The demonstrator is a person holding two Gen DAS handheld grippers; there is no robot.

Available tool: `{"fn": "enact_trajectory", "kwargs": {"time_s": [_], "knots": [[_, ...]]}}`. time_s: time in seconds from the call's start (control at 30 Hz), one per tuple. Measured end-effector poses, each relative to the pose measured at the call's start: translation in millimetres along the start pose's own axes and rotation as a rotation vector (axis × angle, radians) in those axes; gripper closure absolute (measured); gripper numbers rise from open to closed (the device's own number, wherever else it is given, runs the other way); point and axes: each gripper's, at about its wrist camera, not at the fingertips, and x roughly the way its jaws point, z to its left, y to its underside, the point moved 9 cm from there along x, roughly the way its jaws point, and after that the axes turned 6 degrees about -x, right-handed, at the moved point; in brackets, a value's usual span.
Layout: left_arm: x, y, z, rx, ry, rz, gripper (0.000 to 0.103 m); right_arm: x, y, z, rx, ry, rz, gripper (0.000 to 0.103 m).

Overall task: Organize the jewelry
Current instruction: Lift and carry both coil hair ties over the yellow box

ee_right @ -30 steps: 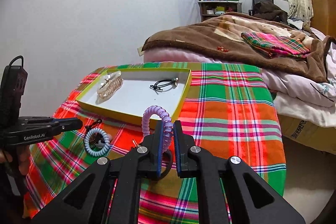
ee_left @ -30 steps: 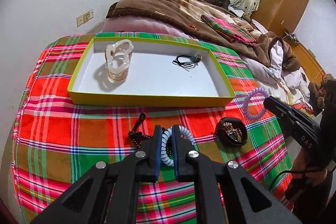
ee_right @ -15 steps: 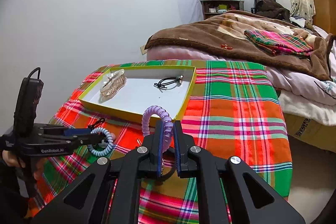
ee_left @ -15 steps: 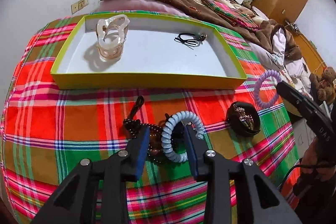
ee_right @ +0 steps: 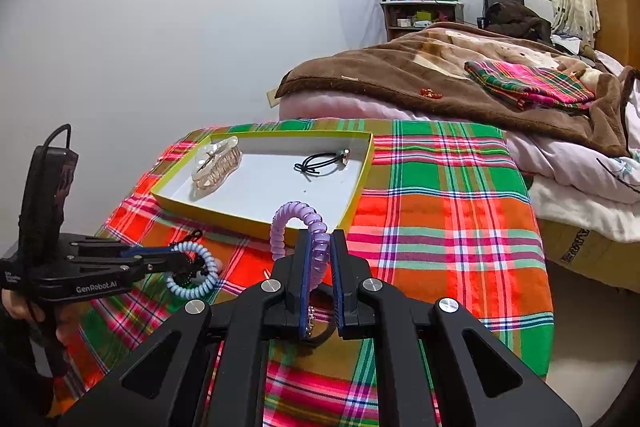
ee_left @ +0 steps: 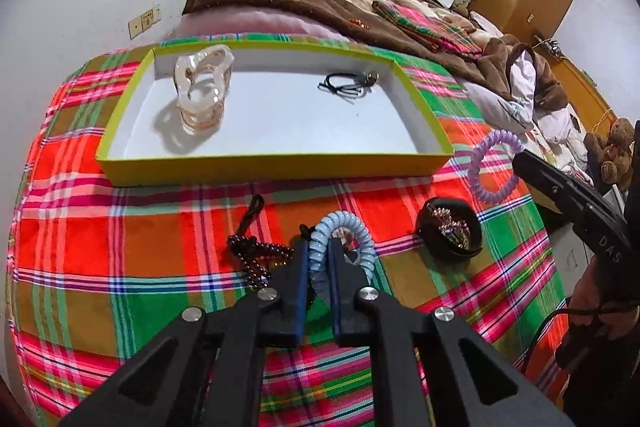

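Note:
My left gripper (ee_left: 319, 247) is shut on a pale blue spiral hair tie (ee_left: 344, 227) just above the plaid cloth; it also shows in the right wrist view (ee_right: 192, 275). My right gripper (ee_right: 319, 247) is shut on a purple spiral hair tie (ee_right: 296, 215), held in the air near the tray's corner, seen too in the left wrist view (ee_left: 496, 167). The yellow-rimmed white tray (ee_left: 272, 169) holds a clear hair claw (ee_left: 204, 87) and a black hair tie (ee_left: 348, 85). A dark bead bracelet (ee_left: 256, 251) and a black ring with a sparkly clip (ee_left: 450, 231) lie on the cloth.
The plaid cloth (ee_left: 120, 247) covers a small table beside a bed with a brown blanket (ee_right: 440, 75). A white wall stands to the left. The floor drops off to the right of the table (ee_right: 580, 327).
My left gripper opened around the blue spiral tie half a second ago and has now shut on it again. The right gripper with the purple tie has stayed nearly still.

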Motion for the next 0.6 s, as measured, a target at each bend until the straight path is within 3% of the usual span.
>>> {"fn": "enact_trajectory", "kwargs": {"time_s": [0.2,0.6], "knots": [[-14.0,-11.6,2.3,-0.019,0.023,-0.030,0.093,-4.5,-9.1,1.3,0.000,0.003,-0.017,0.093],[-25.0,-63.1,18.7,-0.050,-0.003,-0.103,0.093,8.5,-36.0,7.9,-0.005,-0.005,-0.010,0.093]]}}
